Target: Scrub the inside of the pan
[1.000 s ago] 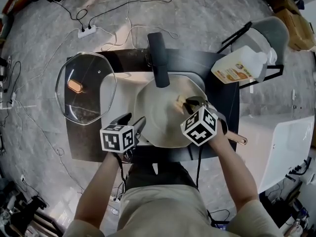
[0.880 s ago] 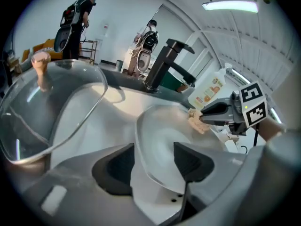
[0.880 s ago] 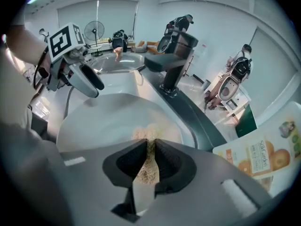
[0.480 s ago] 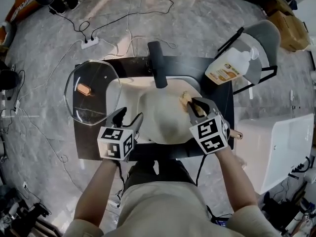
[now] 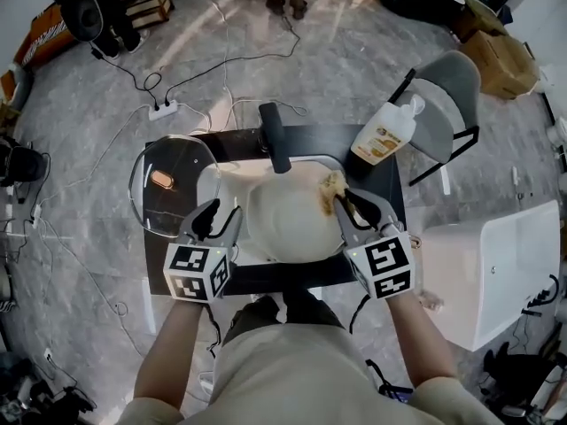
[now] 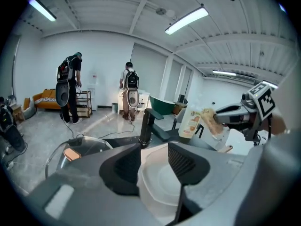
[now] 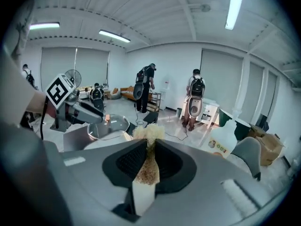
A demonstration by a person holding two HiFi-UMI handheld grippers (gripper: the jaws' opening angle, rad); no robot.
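The left gripper point(image 5: 221, 218) hangs beside the cream round pan point(image 5: 288, 224) on the dark worktop point(image 5: 266, 277). Its fingers, empty, have just been closing, perhaps to steady the rim. The right gripper point(image 5: 348, 206) clenches a tan fibrous scrubber point(image 5: 333, 186) over the pan's right edge.

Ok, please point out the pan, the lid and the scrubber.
pan point(image 5: 285, 224), head view, bare inside.
lid point(image 5: 161, 179), head view, its knob.
scrubber point(image 7: 149, 133), right gripper view, frayed tip.

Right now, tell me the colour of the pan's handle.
Black: the pan handle shows best in the head view.
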